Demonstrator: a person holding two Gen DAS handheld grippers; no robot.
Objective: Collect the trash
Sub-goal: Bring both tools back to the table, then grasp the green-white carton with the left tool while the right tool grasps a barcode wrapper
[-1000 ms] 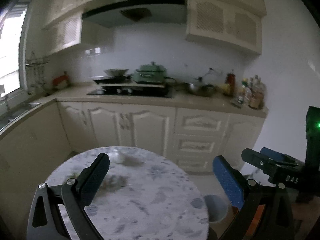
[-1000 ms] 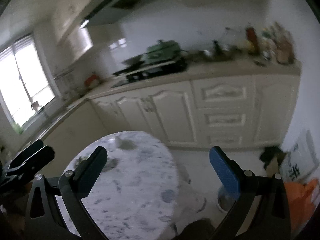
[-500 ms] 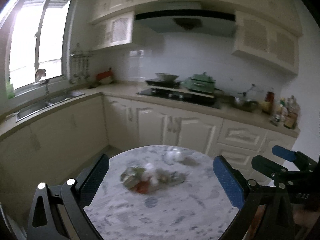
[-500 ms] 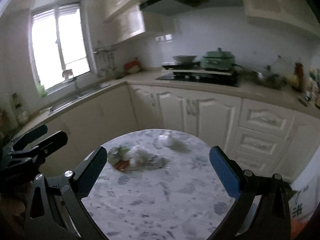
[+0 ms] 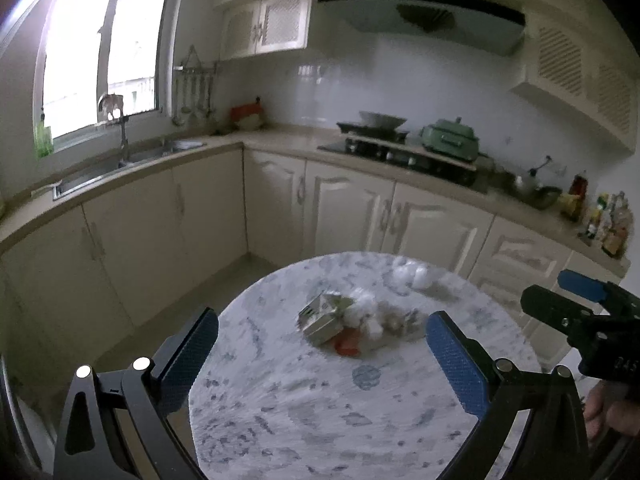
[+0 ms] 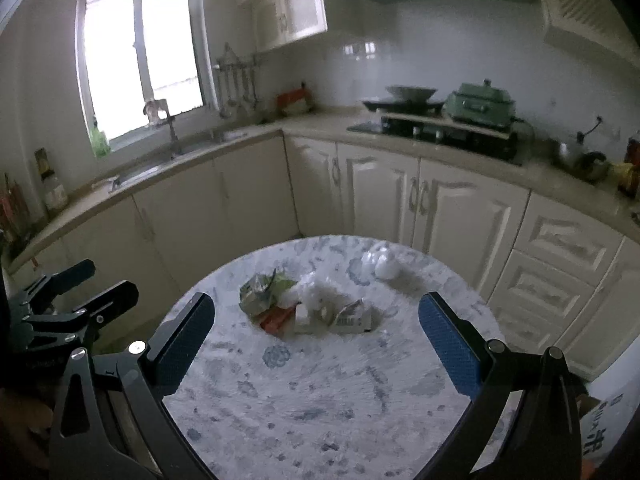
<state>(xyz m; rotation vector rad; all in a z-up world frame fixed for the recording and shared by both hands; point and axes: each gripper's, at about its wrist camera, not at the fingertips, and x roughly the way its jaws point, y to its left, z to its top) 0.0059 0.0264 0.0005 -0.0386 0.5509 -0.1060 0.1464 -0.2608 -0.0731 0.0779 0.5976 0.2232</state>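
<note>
A heap of trash (image 5: 348,320) lies near the middle of a round marble table (image 5: 320,420): a crumpled green-and-silver wrapper (image 6: 262,290), white tissue wads, a red scrap (image 6: 276,320) and a torn packet (image 6: 352,318). A separate white tissue ball (image 6: 384,266) sits farther back. My left gripper (image 5: 320,356) is open, held above the near part of the table, short of the heap. My right gripper (image 6: 316,336) is open too, with the heap lying just beyond its fingers. Nothing is held by either.
Cream kitchen cabinets (image 5: 352,208) run along the back and left, with a sink (image 5: 104,168), a stove with a pan (image 5: 380,128) and a green pot (image 5: 450,138). Bottles (image 5: 608,220) stand at the counter's right end. A cardboard box (image 6: 604,436) shows low at the right.
Both grippers swung left and turned toward the table, bringing the trash heap from the left side into the centre of each view. Both stayed open.
</note>
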